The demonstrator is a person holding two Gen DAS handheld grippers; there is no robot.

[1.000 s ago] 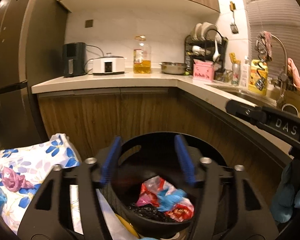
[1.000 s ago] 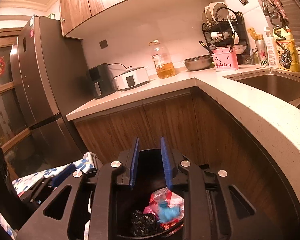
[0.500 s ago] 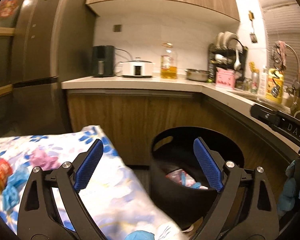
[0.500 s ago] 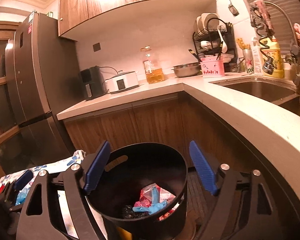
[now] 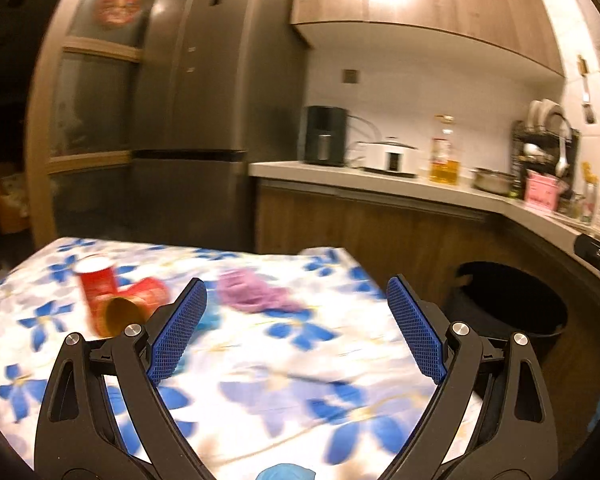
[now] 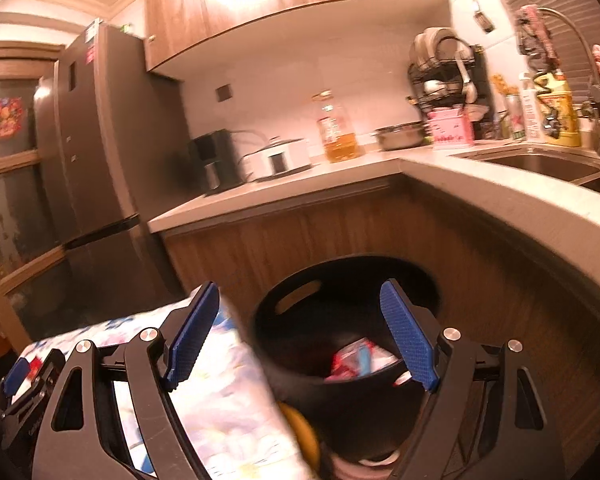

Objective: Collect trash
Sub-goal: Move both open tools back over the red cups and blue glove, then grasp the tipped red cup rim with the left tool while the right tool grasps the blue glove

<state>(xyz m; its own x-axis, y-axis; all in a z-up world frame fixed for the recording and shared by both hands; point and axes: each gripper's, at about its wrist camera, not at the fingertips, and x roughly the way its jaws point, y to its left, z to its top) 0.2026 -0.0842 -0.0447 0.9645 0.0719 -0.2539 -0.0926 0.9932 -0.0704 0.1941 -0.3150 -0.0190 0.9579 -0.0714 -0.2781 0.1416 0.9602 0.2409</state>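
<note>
My left gripper (image 5: 296, 320) is open and empty above a table with a blue-flowered cloth (image 5: 260, 392). On the cloth lie two red paper cups (image 5: 116, 300), a crumpled purple wrapper (image 5: 252, 292) and a blue scrap (image 5: 286, 472) at the near edge. The black trash bin (image 5: 512, 304) stands to the right of the table. My right gripper (image 6: 300, 332) is open and empty over the bin (image 6: 340, 320), which holds red and blue wrappers (image 6: 356, 358). The left gripper shows at the right wrist view's lower left (image 6: 24, 376).
A corner counter (image 6: 460, 184) curves around behind the bin, with wooden cabinet fronts (image 5: 380, 232). A tall fridge (image 5: 204, 120) stands at the left. The counter carries a kettle, a cooker, an oil bottle (image 5: 444, 156), a dish rack and a sink (image 6: 540, 164).
Both grippers have opened wide. The left gripper has swung left from over the bin to over the table. The right gripper has pulled back slightly from the bin.
</note>
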